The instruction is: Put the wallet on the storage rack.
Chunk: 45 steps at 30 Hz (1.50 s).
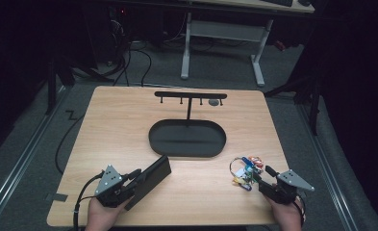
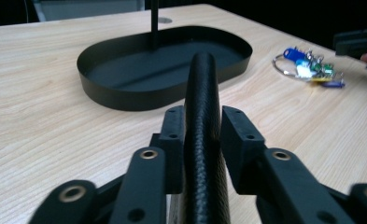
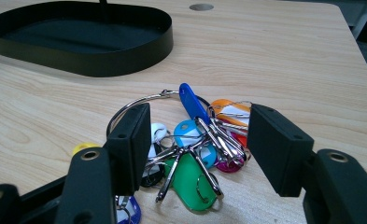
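A black grained wallet [image 1: 148,180] [image 2: 202,93] sits edge-on between the jaws of my left gripper [image 1: 131,184] [image 2: 202,116], whose pads lie against both of its sides; its far end points toward the tray. A bunch of keys [image 1: 246,171] [image 3: 195,154] [image 2: 307,67] on a big ring, with blue, green, orange and white tags, lies on the table at the front right. My right gripper [image 1: 262,179] [image 3: 197,135] stands open over it, one jaw on each side of the bunch, and the pads do not touch the keys.
A black oval tray [image 1: 150,137] [image 2: 116,98] [image 3: 125,60] sits mid-table, with a thin post rising from it to a bar with hooks [image 1: 190,95]. A round hole [image 3: 201,7] is in the tabletop behind. The table's front edge runs just below both hands.
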Motion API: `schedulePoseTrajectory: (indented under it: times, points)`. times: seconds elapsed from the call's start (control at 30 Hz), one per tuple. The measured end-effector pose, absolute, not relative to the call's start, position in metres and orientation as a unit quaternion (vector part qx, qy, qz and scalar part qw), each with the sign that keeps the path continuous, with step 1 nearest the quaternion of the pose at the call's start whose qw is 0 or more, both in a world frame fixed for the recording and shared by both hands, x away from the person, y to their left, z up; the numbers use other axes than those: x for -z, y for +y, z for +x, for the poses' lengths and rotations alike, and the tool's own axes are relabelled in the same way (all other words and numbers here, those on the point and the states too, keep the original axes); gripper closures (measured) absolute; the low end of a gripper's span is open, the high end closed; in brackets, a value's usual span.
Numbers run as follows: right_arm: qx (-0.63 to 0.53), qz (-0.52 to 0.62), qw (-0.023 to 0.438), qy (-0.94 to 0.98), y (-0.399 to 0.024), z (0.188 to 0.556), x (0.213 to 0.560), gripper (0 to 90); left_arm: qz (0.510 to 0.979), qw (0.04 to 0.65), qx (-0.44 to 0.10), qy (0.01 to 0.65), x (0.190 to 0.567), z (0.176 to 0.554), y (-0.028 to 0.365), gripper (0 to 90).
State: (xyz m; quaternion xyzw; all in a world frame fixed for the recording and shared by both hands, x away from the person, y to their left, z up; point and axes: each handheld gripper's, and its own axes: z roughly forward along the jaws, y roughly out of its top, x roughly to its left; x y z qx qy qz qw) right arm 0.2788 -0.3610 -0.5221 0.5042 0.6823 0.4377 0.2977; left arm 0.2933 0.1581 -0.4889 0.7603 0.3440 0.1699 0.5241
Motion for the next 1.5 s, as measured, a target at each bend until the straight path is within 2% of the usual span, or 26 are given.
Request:
schedulePoseTrajectory:
  times: [0.2, 0.67, 1.07, 1.23, 1.5]
  points:
    - [-0.438, 0.503, 0.298, 0.683, -0.361, 0.279, 0.522, 40.6, 0.777, 0.504, -0.18, 0.332, 0.49, 0.293, 0.152, 60.7]
    - [-0.434, 0.506, 0.294, 0.685, -0.36, 0.281, 0.524, 40.6, 0.811, 0.444, -0.216, 0.312, 0.482, 0.291, 0.148, 51.4]
    - [-0.434, 0.501, 0.293, 0.69, -0.359, 0.279, 0.523, 38.4, 0.844, 0.386, -0.233, 0.29, 0.473, 0.292, 0.141, 36.3]
    - [-0.429, 0.496, 0.293, 0.696, -0.361, 0.275, 0.524, 34.6, 0.846, 0.384, -0.202, 0.31, 0.466, 0.3, 0.142, 33.5]
    - [-0.427, 0.486, 0.29, 0.705, -0.36, 0.271, 0.522, 31.9, 0.867, 0.334, -0.207, 0.305, 0.464, 0.3, 0.135, 30.7]
